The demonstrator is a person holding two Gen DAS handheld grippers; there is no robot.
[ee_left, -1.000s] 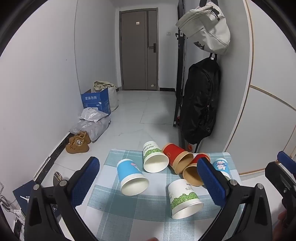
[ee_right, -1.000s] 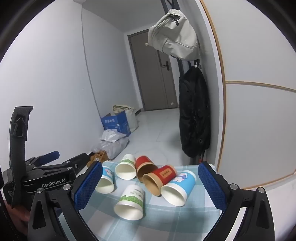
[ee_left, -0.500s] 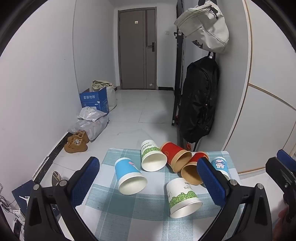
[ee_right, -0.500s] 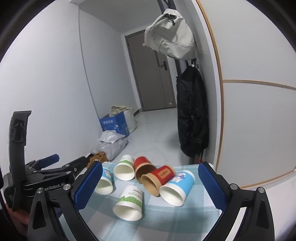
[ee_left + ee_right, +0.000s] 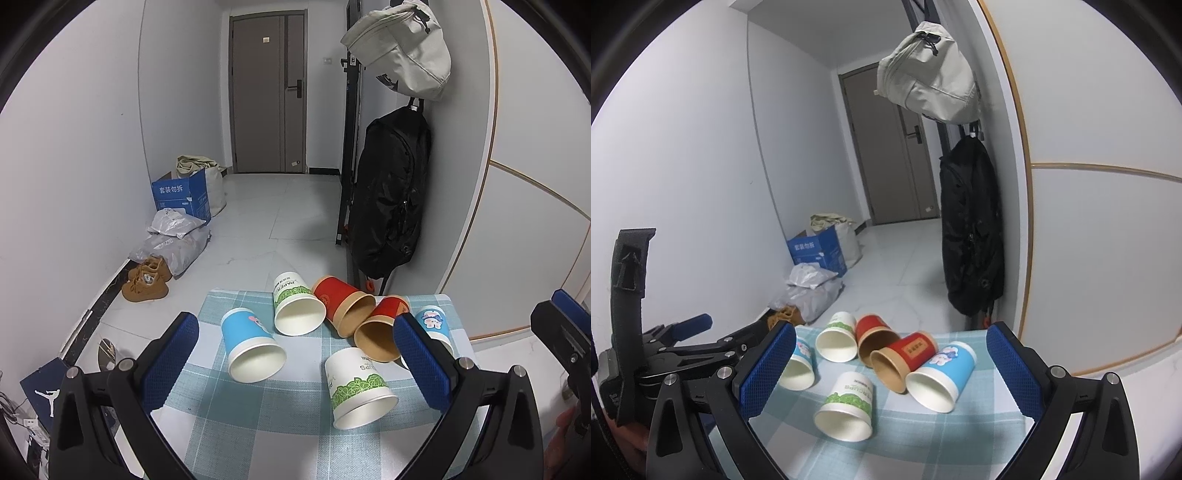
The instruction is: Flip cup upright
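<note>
Several paper cups lie on their sides on a small table with a blue checked cloth (image 5: 258, 417). In the left wrist view: a blue cup (image 5: 249, 343), a white-green cup (image 5: 295, 308), a red cup (image 5: 341, 304), a second red cup (image 5: 382, 332), a blue cartoon cup (image 5: 432, 323) and a nearer white-green cup (image 5: 356, 386). The right wrist view shows the near white-green cup (image 5: 849, 404) and the blue cartoon cup (image 5: 942, 373). My left gripper (image 5: 295, 363) is open and empty above the cups. My right gripper (image 5: 892, 363) is open and empty too.
Behind the table, a black backpack (image 5: 389, 199) and a beige bag (image 5: 402, 48) hang on the right wall. A blue box (image 5: 181, 194), plastic bags (image 5: 173, 240) and brown shoes (image 5: 146, 278) lie on the floor at left. The left gripper body (image 5: 683, 350) shows in the right wrist view.
Both cameras have drifted a little; the cups sit slightly higher in the left view. No cup has moved and both grippers stay open.
</note>
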